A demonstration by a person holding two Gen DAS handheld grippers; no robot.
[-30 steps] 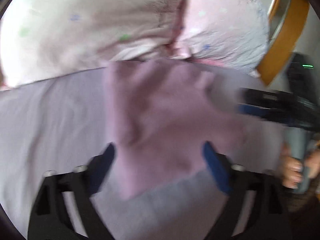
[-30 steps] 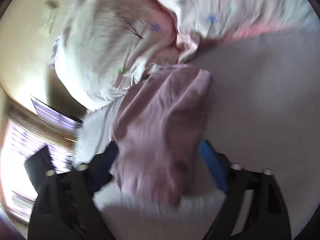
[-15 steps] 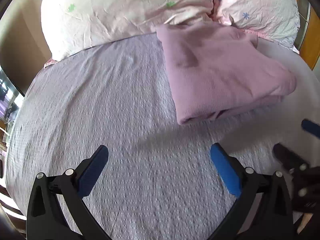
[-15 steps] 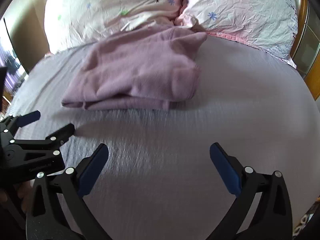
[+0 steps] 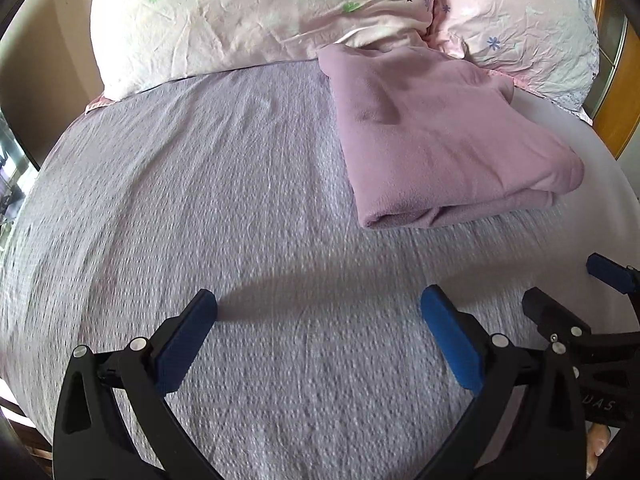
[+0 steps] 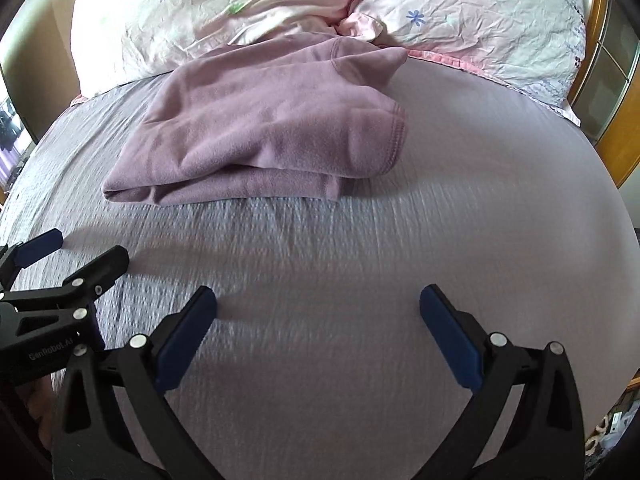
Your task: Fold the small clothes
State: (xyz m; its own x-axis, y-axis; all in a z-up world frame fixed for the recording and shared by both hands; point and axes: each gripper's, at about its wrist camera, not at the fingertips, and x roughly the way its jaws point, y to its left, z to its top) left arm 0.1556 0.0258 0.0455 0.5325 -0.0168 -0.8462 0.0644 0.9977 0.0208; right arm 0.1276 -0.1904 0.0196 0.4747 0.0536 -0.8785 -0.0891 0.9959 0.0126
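A folded pink-mauve fleece garment lies flat on the grey bed sheet, its far edge against the pillows; it also shows in the right wrist view. My left gripper is open and empty, held above the sheet well short of the garment. My right gripper is open and empty too, also back from the garment. Each gripper shows at the edge of the other's view: the right gripper and the left gripper.
Two floral pillows lie along the head of the bed behind the garment. A wooden frame stands at the right. The sheet stretches between grippers and garment.
A second ago both grippers were close over the garment. Both have pulled back toward the foot of the bed, open, leaving the garment folded by the pillows.
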